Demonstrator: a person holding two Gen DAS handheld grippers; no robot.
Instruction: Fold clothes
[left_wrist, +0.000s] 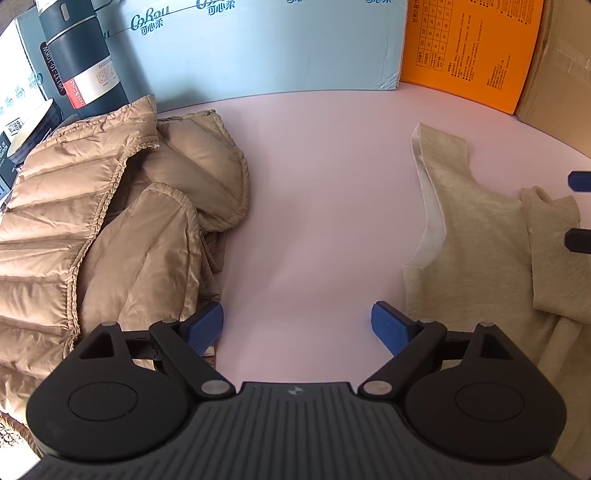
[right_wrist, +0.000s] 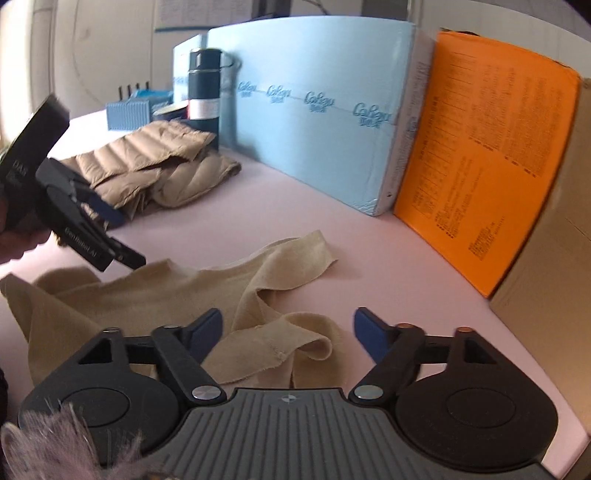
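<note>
Closed boxes are standing ahead of both pairs of fingers: a pale blue printed carton (left_wrist: 266, 48), a flat orange box (right_wrist: 484, 166) and a plain brown cardboard box (right_wrist: 546, 266); their contents are hidden. Bare pink tabletop (left_wrist: 317, 206) is lying between the left gripper's (left_wrist: 297, 326) released, empty fingers. The right gripper (right_wrist: 288, 330) is spreading wide over the crumpled beige knit garment (right_wrist: 155, 295). A puffy tan quilted jacket (left_wrist: 92, 221) is lying beside the left finger.

Black linkage grippers, blue ribbed fingers (left_wrist: 391, 328), silver pivot screws, ridged grey bodies.
</note>
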